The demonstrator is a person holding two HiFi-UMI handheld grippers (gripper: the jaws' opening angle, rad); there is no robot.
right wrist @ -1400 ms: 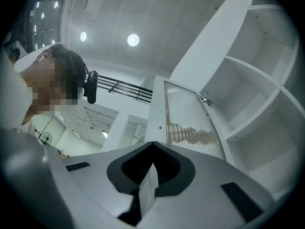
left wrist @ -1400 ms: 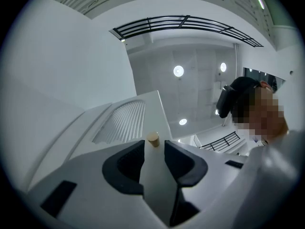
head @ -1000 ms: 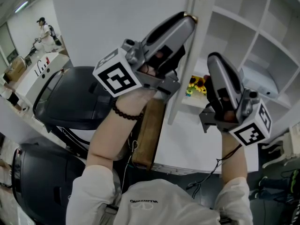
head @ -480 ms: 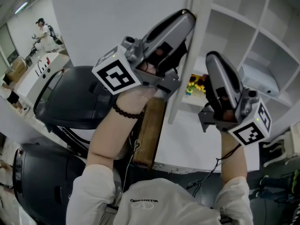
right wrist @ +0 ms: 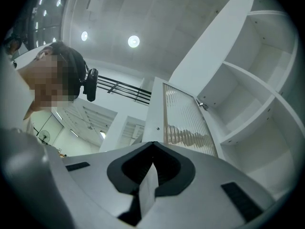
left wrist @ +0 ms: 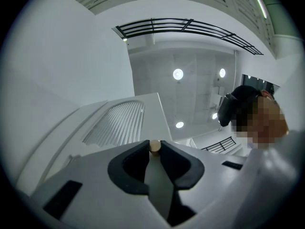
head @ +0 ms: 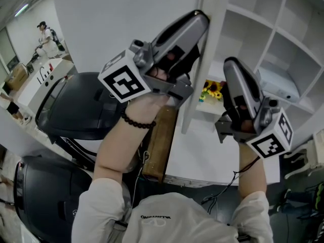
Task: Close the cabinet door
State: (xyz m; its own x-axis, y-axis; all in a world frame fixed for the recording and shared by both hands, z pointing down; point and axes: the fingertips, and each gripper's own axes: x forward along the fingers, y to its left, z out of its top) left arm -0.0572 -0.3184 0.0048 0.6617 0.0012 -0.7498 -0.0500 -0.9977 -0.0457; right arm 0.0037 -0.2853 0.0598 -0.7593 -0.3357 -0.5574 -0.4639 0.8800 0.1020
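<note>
Left gripper, we log, clamps the round knob of the cabinet door, jaws having just been closing; right gripper pinched together, empty.

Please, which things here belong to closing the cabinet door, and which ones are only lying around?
For the job:
- cabinet door
- knob, between the jaws of the left hand-held gripper, which have just been closing on it
- right hand-held gripper, shut and empty

Only lying about:
- sunflowers
- white box
- black chair
- wooden board
</note>
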